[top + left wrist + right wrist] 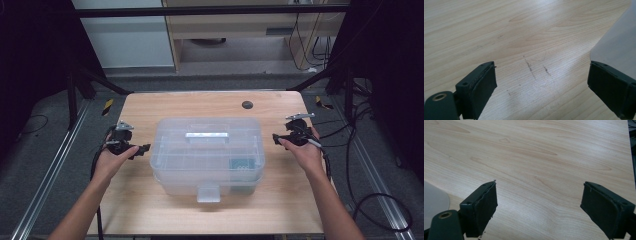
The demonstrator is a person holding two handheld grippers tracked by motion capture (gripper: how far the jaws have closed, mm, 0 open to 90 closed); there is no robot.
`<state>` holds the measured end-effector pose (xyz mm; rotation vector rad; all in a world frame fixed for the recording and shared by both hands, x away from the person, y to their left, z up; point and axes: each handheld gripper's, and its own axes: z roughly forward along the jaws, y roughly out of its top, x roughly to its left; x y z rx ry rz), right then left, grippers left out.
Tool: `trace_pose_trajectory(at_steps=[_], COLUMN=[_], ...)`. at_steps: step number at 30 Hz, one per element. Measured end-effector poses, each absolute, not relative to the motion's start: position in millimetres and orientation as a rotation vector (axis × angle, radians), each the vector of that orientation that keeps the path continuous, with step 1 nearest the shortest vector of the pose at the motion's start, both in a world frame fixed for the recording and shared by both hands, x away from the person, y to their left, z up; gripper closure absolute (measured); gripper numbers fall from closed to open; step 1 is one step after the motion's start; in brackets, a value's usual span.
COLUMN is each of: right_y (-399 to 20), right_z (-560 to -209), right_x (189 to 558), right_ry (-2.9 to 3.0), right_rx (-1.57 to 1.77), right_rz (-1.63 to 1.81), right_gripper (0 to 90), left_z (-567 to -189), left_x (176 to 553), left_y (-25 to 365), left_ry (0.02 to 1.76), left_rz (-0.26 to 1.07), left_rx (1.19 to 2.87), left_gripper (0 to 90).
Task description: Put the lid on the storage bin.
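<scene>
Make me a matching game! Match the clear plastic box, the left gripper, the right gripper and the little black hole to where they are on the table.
1 clear plastic box
2 left gripper
3 right gripper
4 black hole

A far side of the wooden table
B left of the box
C middle
D right of the box

Pairs: 1-C, 2-B, 3-D, 4-A
</scene>
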<state>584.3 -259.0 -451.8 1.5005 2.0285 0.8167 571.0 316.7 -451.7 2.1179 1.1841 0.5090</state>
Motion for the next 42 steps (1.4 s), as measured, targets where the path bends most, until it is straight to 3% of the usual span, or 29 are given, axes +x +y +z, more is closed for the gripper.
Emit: trace_pose_trajectory(at_steps=[31, 39, 42], right_y=[-271.3, -264.7, -262.2], right_z=[-499.9, -508.1, -510.7], right_x=[612.4, 613.0, 611.0], right_ry=[1.856, 1.863, 1.832], right_rx=[1.698, 1.656, 1.660], right_rz=[0.857, 0.790, 0.800], right_gripper=[13.7, 7.7, 4.8], left_z=[-502.4, -506.2, -506.8], left_x=[598.5, 599.1, 597.9], left_y=[313.9, 307.1, 305.8], left_ry=[1.255, 1.260, 1.285], left_rz=[0.500, 0.562, 0.565], left_rx=[2.038, 2.043, 2.055], left_gripper=[6.8, 5.6, 0.0])
